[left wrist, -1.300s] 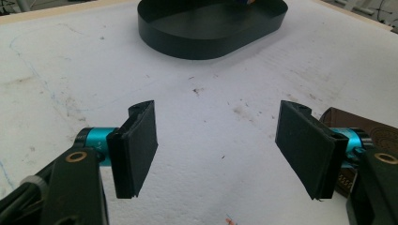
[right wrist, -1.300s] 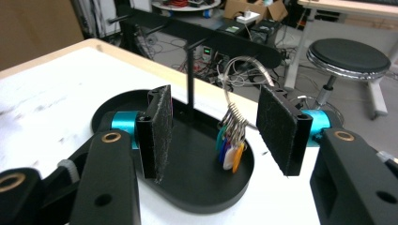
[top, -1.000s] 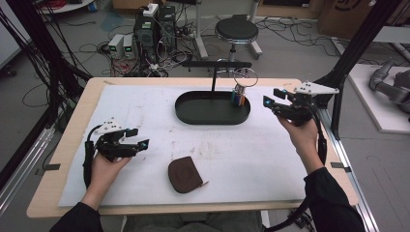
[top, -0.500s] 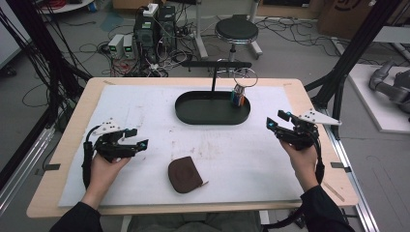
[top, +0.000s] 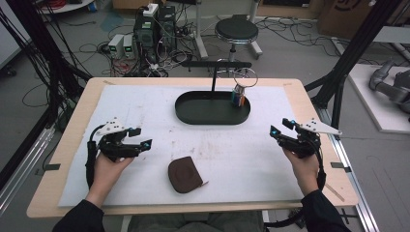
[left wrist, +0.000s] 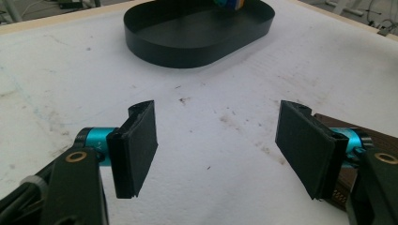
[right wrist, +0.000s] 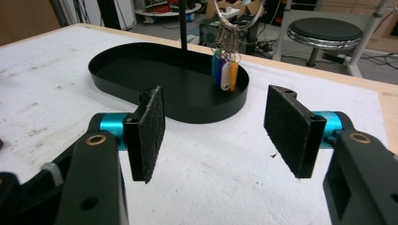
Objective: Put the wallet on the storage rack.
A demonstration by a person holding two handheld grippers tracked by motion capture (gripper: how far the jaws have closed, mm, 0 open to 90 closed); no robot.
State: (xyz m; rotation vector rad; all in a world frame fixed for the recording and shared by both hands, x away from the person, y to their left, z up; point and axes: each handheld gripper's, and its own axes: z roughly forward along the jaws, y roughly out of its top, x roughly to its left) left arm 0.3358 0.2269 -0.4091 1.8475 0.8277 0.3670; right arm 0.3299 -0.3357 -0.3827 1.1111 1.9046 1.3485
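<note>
Left gripper (top: 137, 137) at 9 o'clock, right gripper (top: 281, 127) at 3, both spread apart, empty; brown pouch (top: 184, 175) at 6.

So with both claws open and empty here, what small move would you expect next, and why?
Probably the left claw eases right and toward the person, onto the brown pouch. It is open, empty and nearest the pouch, which lies loose on the white mat. The right claw is open too, but farther off.

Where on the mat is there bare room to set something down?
Bare: mat left of the tray; the middle strip between tray and pouch; the stretch between pouch and right gripper. Crowded: tray's right end, where the keys hang, and around the left gripper.
</note>
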